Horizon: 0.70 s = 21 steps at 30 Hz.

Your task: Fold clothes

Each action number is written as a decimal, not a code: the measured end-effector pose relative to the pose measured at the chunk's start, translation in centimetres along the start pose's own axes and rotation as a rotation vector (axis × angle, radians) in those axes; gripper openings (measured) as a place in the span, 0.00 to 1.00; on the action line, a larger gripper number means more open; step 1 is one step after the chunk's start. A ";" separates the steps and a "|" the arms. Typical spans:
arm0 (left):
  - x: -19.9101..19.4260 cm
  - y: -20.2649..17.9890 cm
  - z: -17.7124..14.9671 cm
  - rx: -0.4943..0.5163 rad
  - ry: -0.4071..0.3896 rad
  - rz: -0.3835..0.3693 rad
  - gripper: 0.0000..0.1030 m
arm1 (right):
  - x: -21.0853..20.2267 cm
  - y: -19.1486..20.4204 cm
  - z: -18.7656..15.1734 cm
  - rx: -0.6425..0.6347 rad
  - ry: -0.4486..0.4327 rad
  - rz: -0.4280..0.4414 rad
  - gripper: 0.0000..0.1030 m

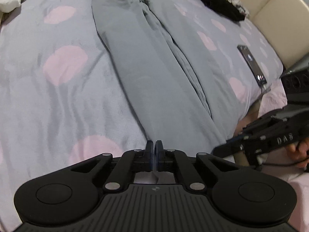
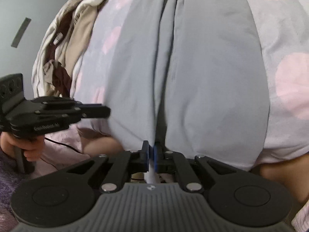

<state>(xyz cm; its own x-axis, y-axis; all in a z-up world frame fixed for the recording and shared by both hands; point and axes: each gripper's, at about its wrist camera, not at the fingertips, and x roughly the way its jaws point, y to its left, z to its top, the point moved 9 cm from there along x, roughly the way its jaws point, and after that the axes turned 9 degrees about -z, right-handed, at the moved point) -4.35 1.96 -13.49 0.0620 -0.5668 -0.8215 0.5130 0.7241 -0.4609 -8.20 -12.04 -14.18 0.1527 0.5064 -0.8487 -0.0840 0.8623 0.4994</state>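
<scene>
A pair of grey trousers (image 1: 154, 61) lies lengthwise on a bed covered by a grey bedspread with pink spots (image 1: 58, 67), stretching away ahead of both jaws, the two legs side by side with a folded seam running between them. The left gripper (image 1: 154, 145) has its jaws brought together at the near end of the trousers, on the hem edge; a thin strip of pale fabric shows between the blue pads, so they appear clamped on the cloth. The right gripper (image 2: 151, 146) likewise has its jaws pressed together at the near edge of the trousers, with a strip of white-grey fabric pinched between the pads and hanging down behind them. Seen from the right wrist, the left gripper sits off to the left of the right jaws, held by a hand (image 2: 29, 145). Ahead and to the right of the left jaws a phone (image 1: 252, 65) lies on the bedspread, and further ahead a black garment (image 1: 216, 0) rests near the cream headboard (image 1: 280, 19). Ahead-left of the right jaws lies a heap of beige and white clothes (image 2: 65, 38).
</scene>
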 end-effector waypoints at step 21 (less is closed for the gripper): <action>1.0 -0.3 -2.6 0.021 0.098 0.021 0.36 | -2.8 -1.2 -0.8 -0.204 0.093 -0.160 0.31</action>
<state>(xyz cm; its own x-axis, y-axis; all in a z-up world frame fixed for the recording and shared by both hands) -6.61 2.21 -15.05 -0.0105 -0.5094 -0.8605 0.5302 0.7268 -0.4367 -9.32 -14.45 -12.50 0.0901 0.3540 -0.9309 -0.2643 0.9097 0.3204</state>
